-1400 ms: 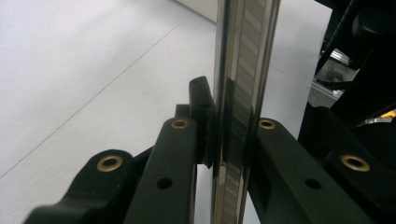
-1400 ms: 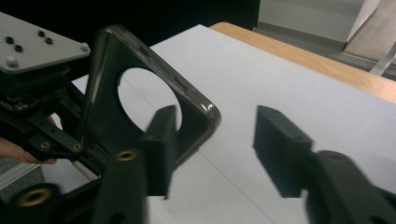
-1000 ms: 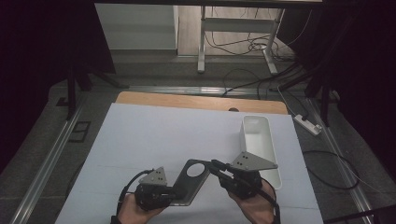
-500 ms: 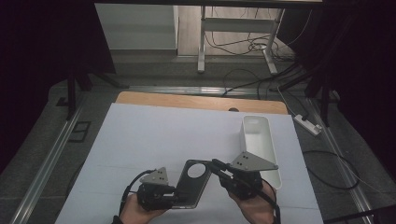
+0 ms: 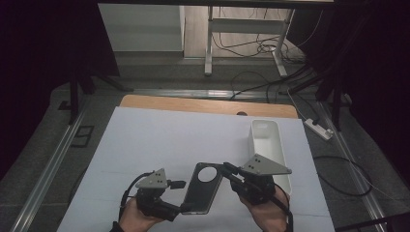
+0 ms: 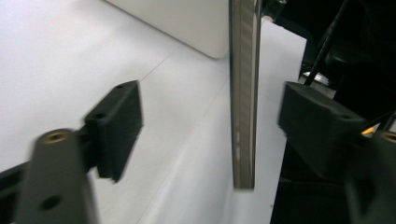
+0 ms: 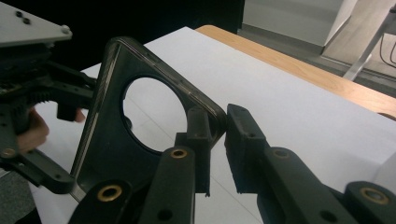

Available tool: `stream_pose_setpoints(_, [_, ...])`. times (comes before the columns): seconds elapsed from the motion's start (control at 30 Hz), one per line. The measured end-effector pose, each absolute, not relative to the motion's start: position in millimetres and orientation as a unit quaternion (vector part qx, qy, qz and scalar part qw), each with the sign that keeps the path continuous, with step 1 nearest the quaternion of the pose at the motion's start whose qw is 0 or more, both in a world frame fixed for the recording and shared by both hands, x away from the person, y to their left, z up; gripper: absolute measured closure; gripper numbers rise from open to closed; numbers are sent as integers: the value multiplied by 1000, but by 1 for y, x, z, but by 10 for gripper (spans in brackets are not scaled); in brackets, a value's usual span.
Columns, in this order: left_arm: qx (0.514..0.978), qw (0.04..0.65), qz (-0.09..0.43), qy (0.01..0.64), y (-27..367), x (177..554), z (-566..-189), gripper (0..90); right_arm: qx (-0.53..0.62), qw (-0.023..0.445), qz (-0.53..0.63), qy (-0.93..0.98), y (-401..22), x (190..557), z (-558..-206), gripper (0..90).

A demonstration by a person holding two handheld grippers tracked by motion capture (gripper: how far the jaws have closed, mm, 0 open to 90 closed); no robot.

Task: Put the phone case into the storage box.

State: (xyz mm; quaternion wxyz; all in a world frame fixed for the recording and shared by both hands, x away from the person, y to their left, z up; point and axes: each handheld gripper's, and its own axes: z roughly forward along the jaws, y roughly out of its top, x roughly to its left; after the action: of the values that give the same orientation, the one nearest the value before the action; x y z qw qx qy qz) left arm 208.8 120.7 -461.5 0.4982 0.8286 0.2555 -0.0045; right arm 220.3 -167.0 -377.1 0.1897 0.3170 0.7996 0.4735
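Left gripper has just been opening, its jaws clear either side of the phone case, so the right gripper, clamped on the case's top edge, holds it alone above the table.

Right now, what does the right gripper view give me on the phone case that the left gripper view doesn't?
Right gripper view: the phone case face-on with its round camera cutout, the right gripper clamped on its corner.
Left gripper view: the case edge-on between the left gripper pads, whose jaws have just been opening and touch neither side; the white bin behind.
Both: the case held off the white table cover.
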Motion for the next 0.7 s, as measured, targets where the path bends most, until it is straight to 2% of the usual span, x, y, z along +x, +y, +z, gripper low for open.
stream_pose_setpoints(0.13, [832,488,9,266,127,207,-462,89,321,190,474,797,-171,223,-376,791])
stream_pose_setpoints(0.3, [832,479,30,279,136,205,-464,37,322,196,471,798,-175,226,-373,791])
stream_pose_setpoints(0.7, [831,452,83,314,169,190,-473,0,330,201,467,795,-181,235,-363,792])
